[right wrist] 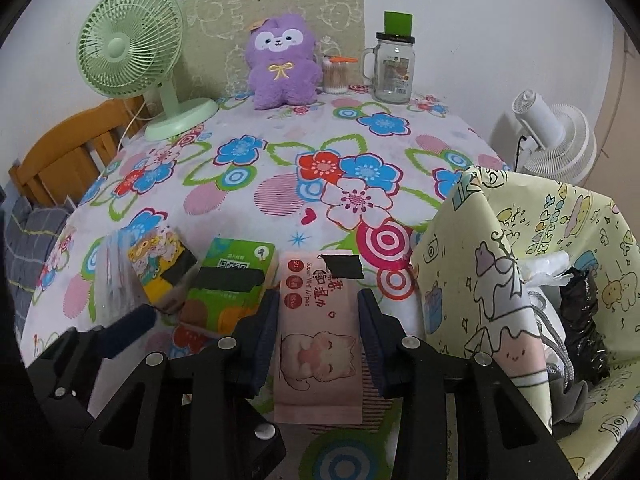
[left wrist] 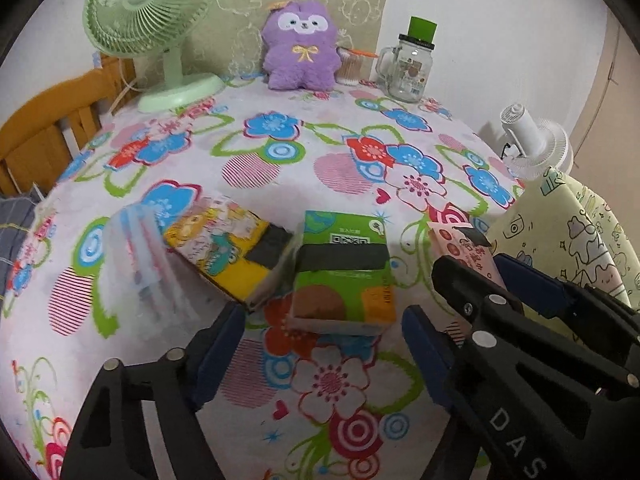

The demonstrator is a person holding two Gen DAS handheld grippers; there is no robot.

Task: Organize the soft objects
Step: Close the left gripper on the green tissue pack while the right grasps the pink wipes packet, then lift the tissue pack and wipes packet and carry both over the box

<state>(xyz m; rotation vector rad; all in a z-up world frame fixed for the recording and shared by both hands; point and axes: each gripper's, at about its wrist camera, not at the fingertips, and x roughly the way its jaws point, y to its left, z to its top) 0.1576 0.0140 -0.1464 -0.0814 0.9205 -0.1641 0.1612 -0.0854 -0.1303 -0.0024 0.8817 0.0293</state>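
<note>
A green tissue pack [left wrist: 344,272] lies on the floral tablecloth [left wrist: 280,152], just ahead of my open, empty left gripper [left wrist: 324,344]. A yellow cartoon pack [left wrist: 228,248] and a clear plastic-wrapped pack [left wrist: 140,256] lie to its left. My right gripper [right wrist: 318,332] is shut on a pink wet-wipes pack [right wrist: 320,336], also seen in the left wrist view [left wrist: 464,248]. The green pack [right wrist: 232,280] and the yellow pack [right wrist: 160,264] show left of it. A pale yellow cartoon-print bag [right wrist: 520,280] stands open at the right, dark items inside.
At the table's far edge stand a green desk fan [left wrist: 152,28], a purple plush toy [left wrist: 300,48], a cotton-swab jar [left wrist: 350,66] and a glass mug jar with green lid [left wrist: 408,64]. A white fan [left wrist: 532,140] stands off the right edge. A wooden chair [left wrist: 52,132] is at left.
</note>
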